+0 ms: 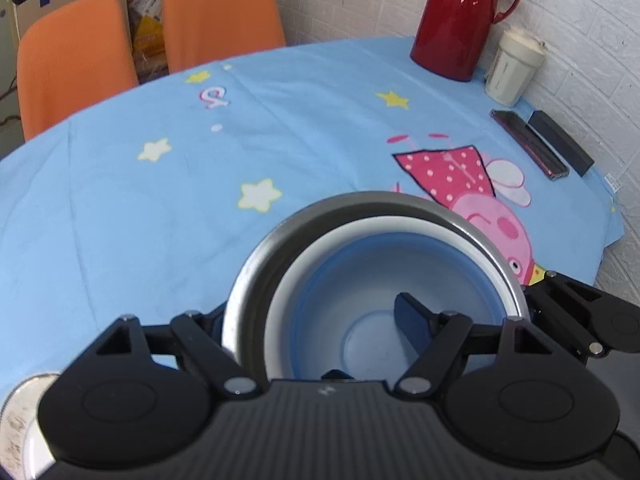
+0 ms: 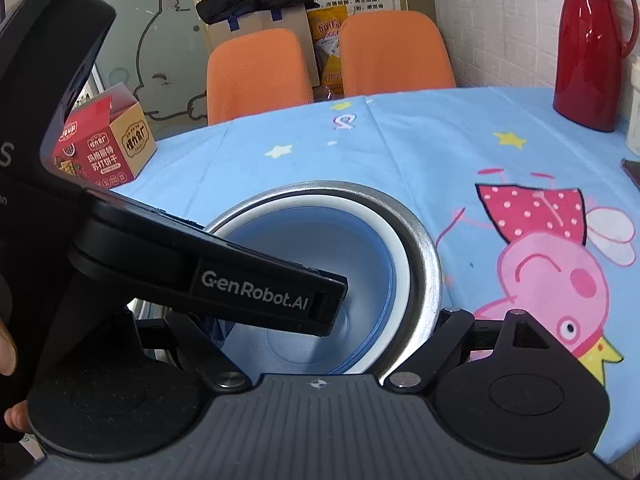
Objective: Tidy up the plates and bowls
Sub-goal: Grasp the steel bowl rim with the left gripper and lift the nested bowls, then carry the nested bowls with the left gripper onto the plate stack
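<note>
Nested blue bowl point(image 1: 376, 320) in steel bowl point(image 1: 256, 276), open tablecloth point(image 1: 160, 216) beyond.

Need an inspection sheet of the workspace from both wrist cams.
Surface: blue cartoon tablecloth, lightly creased.
Job's things: blue bowl nested in metal bowl; plate edge at lower left.
Clutter: red jug, cream cup, phone, black box, all near the wall.
Grippers: left gripper straddles the bowls' wall, one finger inside; right gripper at the bowls' near side; grip unclear on both.
Cables: nothing seen.
Surroundings: orange chairs, cracker box, brick wall.
</note>
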`<state>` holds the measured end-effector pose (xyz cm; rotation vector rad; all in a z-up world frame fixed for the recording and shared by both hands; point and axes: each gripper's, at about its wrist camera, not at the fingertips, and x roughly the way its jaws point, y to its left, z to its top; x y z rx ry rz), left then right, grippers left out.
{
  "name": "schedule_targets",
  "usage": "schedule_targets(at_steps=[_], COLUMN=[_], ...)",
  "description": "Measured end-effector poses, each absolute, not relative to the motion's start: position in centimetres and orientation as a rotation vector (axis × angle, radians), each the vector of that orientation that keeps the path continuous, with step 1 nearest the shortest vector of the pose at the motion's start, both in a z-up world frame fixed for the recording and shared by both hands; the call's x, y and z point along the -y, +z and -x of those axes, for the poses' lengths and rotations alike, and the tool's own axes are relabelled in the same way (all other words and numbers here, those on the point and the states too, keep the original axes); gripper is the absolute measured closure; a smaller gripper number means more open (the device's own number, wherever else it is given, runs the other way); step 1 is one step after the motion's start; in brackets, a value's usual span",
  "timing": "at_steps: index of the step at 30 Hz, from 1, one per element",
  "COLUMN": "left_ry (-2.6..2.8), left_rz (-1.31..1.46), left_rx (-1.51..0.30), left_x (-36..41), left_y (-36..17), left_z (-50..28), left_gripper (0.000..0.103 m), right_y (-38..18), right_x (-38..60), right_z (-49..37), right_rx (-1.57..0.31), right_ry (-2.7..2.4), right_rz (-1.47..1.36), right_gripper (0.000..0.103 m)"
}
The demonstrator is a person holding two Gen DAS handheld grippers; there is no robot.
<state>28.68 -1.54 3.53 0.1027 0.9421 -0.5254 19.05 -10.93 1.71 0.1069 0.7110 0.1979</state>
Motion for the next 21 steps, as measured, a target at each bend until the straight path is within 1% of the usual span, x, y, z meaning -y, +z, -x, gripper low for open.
schedule_targets(at_steps=[7, 11, 15, 21], left_ry=[-0.404, -0.299, -0.217, -0.166], left_rz=[-0.108, -0.093, -0.068, -0.017], left_rx=[-0.82, -0.794, -0.804, -0.867], left_x=[-3.7, -8.1, -12.0, -15.6], left_y=[10.0, 11.7, 11.4, 8.2], left_z=[-27.3, -26.0, -24.4, -22.6], left_gripper=[0.025, 0.025, 0.025, 0.026], right_y=[6.9, 8.3, 8.5, 6.3], right_x=[7.5, 3.9, 0.5, -2.6], right_z=[-19.1, -19.4, -19.1, -18.3], right_rx=[-0.579, -0.538, -0.533, -0.618], right_ry=[0.29, 0.392, 0.489, 0.567], right_rz=[-0.056, -0.052, -0.04, -0.028], right_gripper=[0.029, 0.029, 0.029, 0.028])
